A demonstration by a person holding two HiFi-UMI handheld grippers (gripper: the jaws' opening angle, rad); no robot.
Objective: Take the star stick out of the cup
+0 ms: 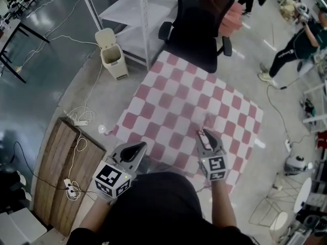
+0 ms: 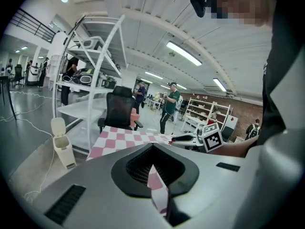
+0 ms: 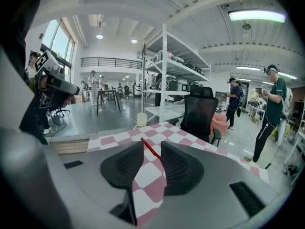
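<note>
The thin red star stick (image 3: 150,148) lies between the jaws of my right gripper (image 3: 152,143), slanting up to the left. Its near end rests against the right jaw, and a clear gap separates it from the left jaw, so the gripper is open. In the head view the stick (image 1: 201,133) shows as a red bit at the tip of this gripper (image 1: 207,135), over the near part of the pink-and-white checkered cloth (image 1: 189,96). My left gripper (image 1: 140,146) hovers at the cloth's near left edge, its tips (image 2: 152,146) together with nothing in them. No cup is in view.
A black office chair (image 1: 196,24) stands at the table's far side. Behind it is a white shelf rack (image 1: 138,14), with a white bin (image 1: 112,52) beside it. A wooden board (image 1: 66,172) with cables lies on the left. A person (image 1: 294,42) stands far right.
</note>
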